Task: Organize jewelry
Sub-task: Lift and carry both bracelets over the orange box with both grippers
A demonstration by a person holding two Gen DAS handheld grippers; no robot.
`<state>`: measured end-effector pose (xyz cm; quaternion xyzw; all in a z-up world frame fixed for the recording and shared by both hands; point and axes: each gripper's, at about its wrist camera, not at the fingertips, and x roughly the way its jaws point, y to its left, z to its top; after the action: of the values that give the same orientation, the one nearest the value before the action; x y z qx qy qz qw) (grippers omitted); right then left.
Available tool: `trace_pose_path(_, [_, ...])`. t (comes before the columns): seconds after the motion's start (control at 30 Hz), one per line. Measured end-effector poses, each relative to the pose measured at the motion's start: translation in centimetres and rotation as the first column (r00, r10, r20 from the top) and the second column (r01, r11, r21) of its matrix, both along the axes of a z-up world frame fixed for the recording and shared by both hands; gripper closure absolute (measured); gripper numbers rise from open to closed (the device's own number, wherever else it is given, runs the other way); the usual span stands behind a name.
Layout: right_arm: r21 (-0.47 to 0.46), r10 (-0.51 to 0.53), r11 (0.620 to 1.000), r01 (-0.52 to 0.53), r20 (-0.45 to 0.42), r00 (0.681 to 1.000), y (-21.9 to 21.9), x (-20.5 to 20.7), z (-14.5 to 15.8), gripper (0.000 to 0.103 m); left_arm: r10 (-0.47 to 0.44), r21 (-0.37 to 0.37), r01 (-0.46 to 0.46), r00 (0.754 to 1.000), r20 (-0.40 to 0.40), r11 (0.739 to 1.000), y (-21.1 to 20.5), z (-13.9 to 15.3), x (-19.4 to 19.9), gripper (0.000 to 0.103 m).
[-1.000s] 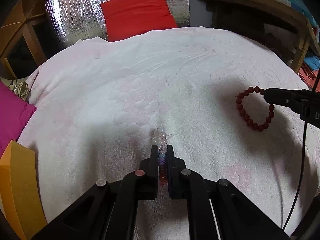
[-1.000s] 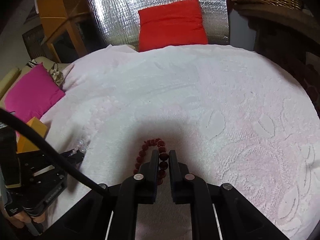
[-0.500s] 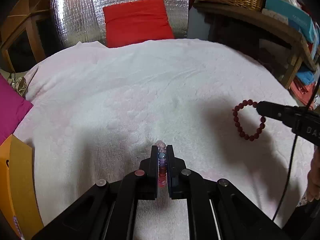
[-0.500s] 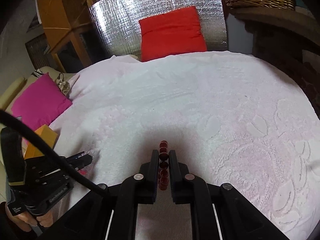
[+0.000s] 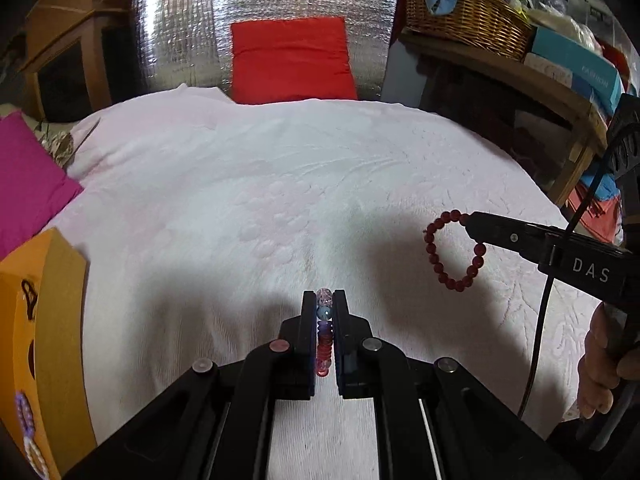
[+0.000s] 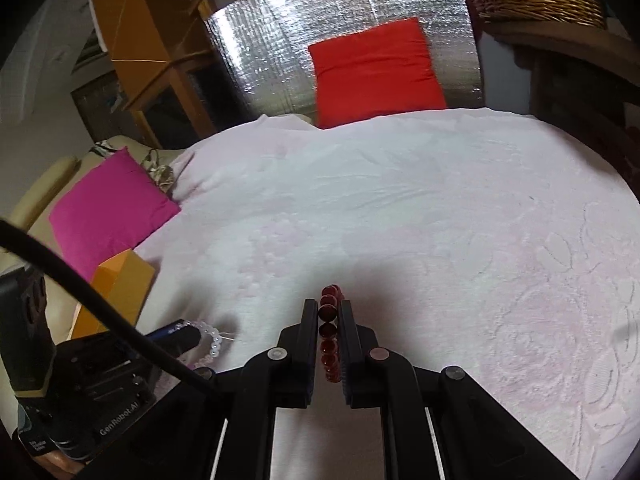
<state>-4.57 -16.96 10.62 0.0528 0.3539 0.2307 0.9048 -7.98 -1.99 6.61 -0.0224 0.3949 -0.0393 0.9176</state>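
My left gripper (image 5: 324, 301) is shut on a mixed bead bracelet (image 5: 323, 336) of clear, blue, purple and pink beads, held edge-on between the fingers above the white blanket (image 5: 248, 208). My right gripper (image 6: 328, 307) is shut on a dark red bead bracelet (image 6: 329, 334). In the left wrist view the dark red bracelet (image 5: 434, 266) hangs as an open loop from the right gripper (image 5: 472, 220), clear of the blanket. The left gripper (image 6: 188, 332) shows at the lower left of the right wrist view, with the mixed bracelet's (image 6: 211, 342) clear and pink beads hanging from it.
An open orange box (image 5: 48, 320) stands at the blanket's left edge, with pale bead strings (image 5: 24, 420) inside. A pink cushion (image 6: 108, 208) lies beyond it. A red cushion (image 5: 290, 60) leans on a silver foil panel (image 5: 180, 32). A wicker basket (image 5: 468, 20) sits on a wooden shelf at the right.
Both grippers have risen, each with its bracelet. The mixed bracelet's clear beads have left the blanket, and the red bracelet now hangs free.
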Motion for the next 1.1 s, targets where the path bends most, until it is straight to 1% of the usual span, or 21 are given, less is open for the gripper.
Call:
trace_pose_path(0.1, [0.015,0.004,1.0,-0.004,-0.007,1.0,0.2,-0.5,-0.1,0.092,0.01,0.014,-0.01,1.0,0.007,1.0,-0.2,-0.2,-1.3,0.095])
trace_pose_path(0.23, [0.042,-0.009,0.999,0.009,-0.011,1.0,-0.2,-1.5,0.2,0.092,0.014,0.012,-0.014,1.0,0.007,1.0,-0.7,-0.8,-3.5,0.095])
trace_pose_path(0.33, [0.074,-0.022,0.997,0.023,-0.012,1.0,-1.0,-2.7,0.4,0.092,0.041,0.04,-0.041,0.999,0.008,0.998,-0.8,-1.2,-4.9,0.095])
trace_pose_path(0.47, [0.075,-0.04,0.996,0.039,0.009,0.999,-2.0,-4.9,0.7,0.092,0.076,0.066,-0.076,0.997,0.001,0.995,-1.1,-0.9,-6.6,0.095])
trace_pose_path(0.57, [0.097,-0.057,0.994,0.055,0.012,0.998,-2.6,-6.5,0.7,0.092,0.098,0.053,-0.099,0.995,0.031,0.994,-1.0,0.6,-8.3,0.095])
trace_pose_path(0.67, [0.113,-0.069,0.991,0.066,0.019,0.997,-2.8,-8.6,0.6,0.092,0.128,0.1,-0.135,0.989,0.072,0.986,-1.0,3.1,-10.0,0.095])
trace_pose_path(0.73, [0.129,-0.066,0.99,0.063,0.023,0.998,-2.9,-9.7,0.5,0.092,0.136,0.107,-0.146,0.985,0.102,0.983,-0.8,4.6,-11.2,0.095])
trace_pose_path(0.83, [0.142,-0.052,0.989,0.049,0.017,0.999,-2.7,-11.4,0.3,0.092,0.148,0.118,-0.165,0.979,0.138,0.979,-0.6,6.7,-13.2,0.095])
trace_pose_path(0.93, [0.15,-0.031,0.988,0.029,0.011,0.999,-2.2,-12.9,0.4,0.092,0.16,0.122,-0.181,0.974,0.162,0.976,-0.4,8.0,-14.9,0.095])
trace_pose_path(1.1, [0.146,0.01,0.989,-0.015,0.035,0.999,-1.4,-15.8,1.7,0.092,0.182,0.121,-0.208,0.963,0.2,0.971,0.1,10.0,-17.2,0.095])
